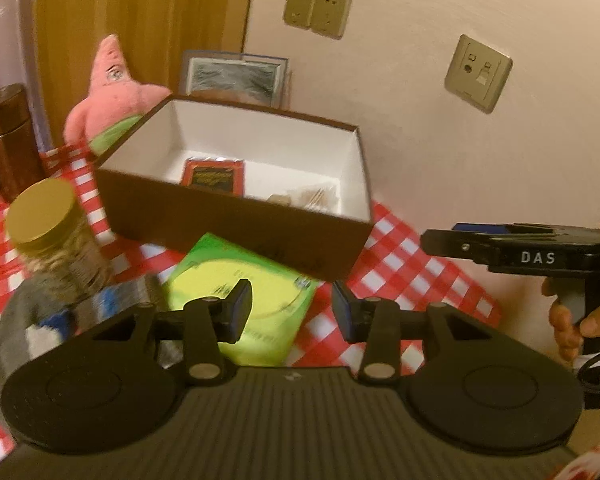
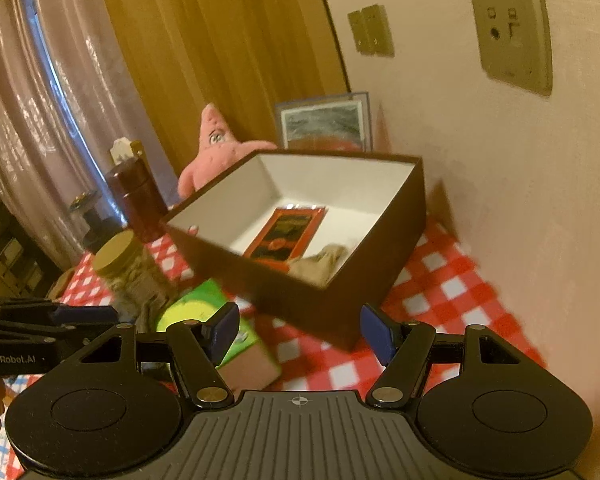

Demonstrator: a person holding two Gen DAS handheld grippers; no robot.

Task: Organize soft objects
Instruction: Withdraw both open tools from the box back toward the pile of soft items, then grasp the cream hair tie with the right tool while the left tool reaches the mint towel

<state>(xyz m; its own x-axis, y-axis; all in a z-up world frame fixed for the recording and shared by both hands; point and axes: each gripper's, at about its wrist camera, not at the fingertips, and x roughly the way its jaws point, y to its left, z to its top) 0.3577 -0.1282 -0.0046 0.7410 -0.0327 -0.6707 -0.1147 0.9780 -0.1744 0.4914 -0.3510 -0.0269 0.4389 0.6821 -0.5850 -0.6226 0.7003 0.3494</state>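
A pink star plush (image 1: 112,92) (image 2: 216,152) sits at the back, behind a dark open box (image 1: 220,220) (image 2: 292,300) with white inner walls. In the box lie a red packet (image 1: 212,176) (image 2: 288,232) and a crumpled beige cloth (image 1: 308,196) (image 2: 324,264). My left gripper (image 1: 292,312) is open, empty, above a green packet (image 1: 240,280) (image 2: 196,308) in front of the box. My right gripper (image 2: 300,330) is open too, nothing between its pads, facing the box's near corner. A grey soft thing (image 1: 16,320) lies at the lower left, blurred.
A gold-lidded jar (image 1: 48,216) (image 2: 128,264) and a brown bottle (image 1: 8,136) (image 2: 136,200) stand left of the box on the red checked tablecloth (image 1: 412,264) (image 2: 440,292). A framed picture (image 1: 236,76) (image 2: 324,124) leans on the wall. Curtains hang at the left.
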